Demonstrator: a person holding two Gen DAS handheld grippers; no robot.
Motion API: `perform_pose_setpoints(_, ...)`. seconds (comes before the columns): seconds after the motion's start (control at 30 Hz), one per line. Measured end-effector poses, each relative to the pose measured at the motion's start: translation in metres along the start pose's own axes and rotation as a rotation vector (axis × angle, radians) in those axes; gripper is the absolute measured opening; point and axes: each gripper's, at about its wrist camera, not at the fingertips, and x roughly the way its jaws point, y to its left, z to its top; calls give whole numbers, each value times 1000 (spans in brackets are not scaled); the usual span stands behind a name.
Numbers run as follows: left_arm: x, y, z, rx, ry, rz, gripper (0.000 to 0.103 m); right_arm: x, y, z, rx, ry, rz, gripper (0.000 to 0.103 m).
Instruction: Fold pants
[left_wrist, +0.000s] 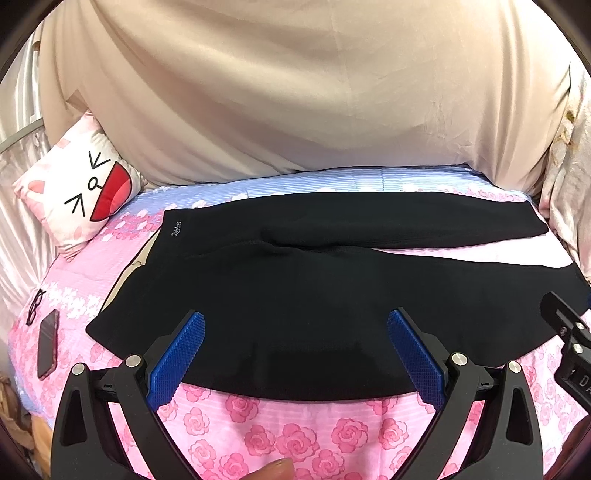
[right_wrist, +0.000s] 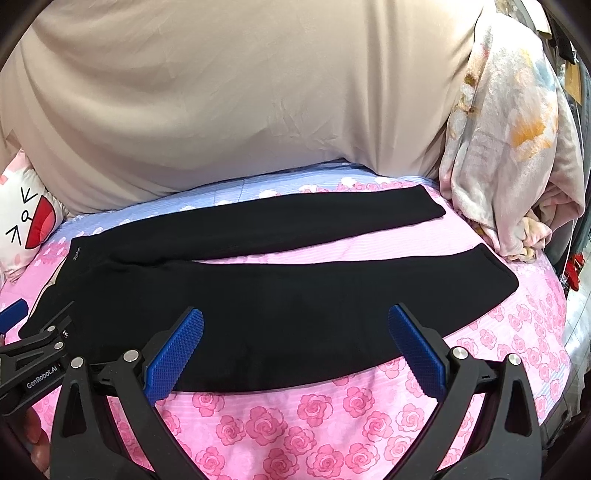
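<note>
Black pants (left_wrist: 295, 280) lie flat on a pink rose-print bedspread (left_wrist: 288, 435), waistband to the left, both legs spread out to the right with a gap between them. The pants also show in the right wrist view (right_wrist: 280, 295). My left gripper (left_wrist: 295, 325) is open and empty, its blue pads above the near leg's front edge. My right gripper (right_wrist: 295, 321) is open and empty over the same near leg, further right. Each gripper's body shows at the edge of the other's view.
A cartoon-face pillow (left_wrist: 79, 192) leans at the back left. A phone (left_wrist: 48, 343) and glasses (left_wrist: 35, 306) lie on the bed's left side. A beige sheet (left_wrist: 295, 92) hangs behind. A floral blanket (right_wrist: 509, 155) is piled at the right.
</note>
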Motion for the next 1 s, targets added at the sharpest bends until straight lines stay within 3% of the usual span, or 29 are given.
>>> perform_pose_setpoints(0.23, 5, 2, -1, -3, 10, 5, 98, 8, -6, 4, 11, 19, 10, 98)
perform_pose_setpoints(0.37, 9, 6, -1, -3, 14, 9, 98, 1, -3, 3, -33, -73, -28, 98)
perform_pose_setpoints(0.43, 12, 9, -2, -1, 15, 22, 98, 8, -3, 6, -59, -54, -47, 98)
perform_pose_setpoints(0.5, 15, 10, -2, 3, 23, 19, 98, 16, -8, 6, -50, -23, -3, 98)
perform_pose_setpoints(0.6, 18, 11, -2, 15, 27, 15, 98, 18, -18, 5, -8, -42, 10, 98)
perform_pose_setpoints(0.7, 19, 13, -1, 14, 26, 14, 98, 24, -19, 6, -25, -29, -34, 98)
perform_pose_setpoints(0.87, 27, 14, 0, 21, 38, 25, 98, 32, -23, 9, -1, -1, 0, 98)
perform_pose_setpoints(1.0, 33, 17, 2, 16, 43, 32, 98, 36, -18, 16, -47, -4, -5, 98)
